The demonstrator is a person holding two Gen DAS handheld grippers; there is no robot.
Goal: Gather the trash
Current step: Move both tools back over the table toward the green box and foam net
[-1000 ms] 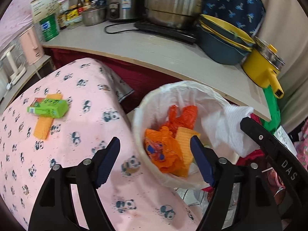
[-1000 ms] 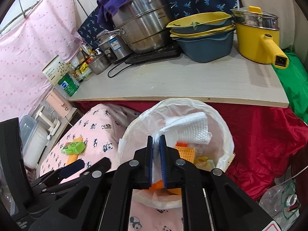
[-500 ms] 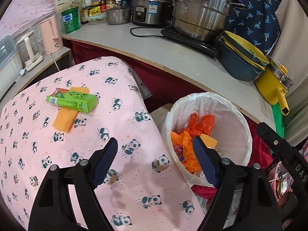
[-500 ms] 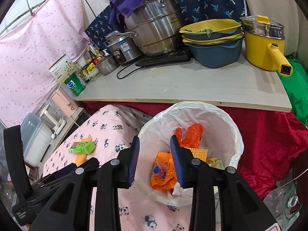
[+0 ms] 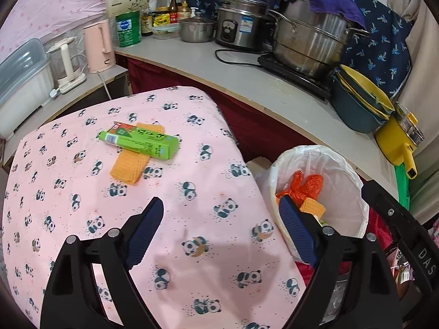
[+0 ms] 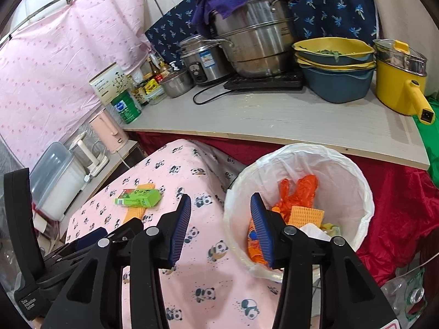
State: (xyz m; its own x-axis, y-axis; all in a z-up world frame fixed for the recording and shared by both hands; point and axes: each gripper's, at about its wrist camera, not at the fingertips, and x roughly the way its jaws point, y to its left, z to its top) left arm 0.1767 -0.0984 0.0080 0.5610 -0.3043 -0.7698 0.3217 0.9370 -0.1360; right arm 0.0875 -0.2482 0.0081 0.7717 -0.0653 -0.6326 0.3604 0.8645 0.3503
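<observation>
On the panda-print cloth point(image 5: 192, 205), a green carton point(image 5: 140, 142) lies across an orange sponge cloth point(image 5: 131, 164), its long axis running left to right, ahead and left of the left gripper point(image 5: 219, 233). That gripper's jaws are opening wide, nothing between them. The right gripper point(image 6: 219, 230), also opening and empty, hangs farther off, by the white-lined trash bin point(image 6: 356, 181).

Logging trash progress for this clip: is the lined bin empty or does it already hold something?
Not empty. The lined bin holds orange plastic, an orange waffle-textured piece and white paper.
</observation>
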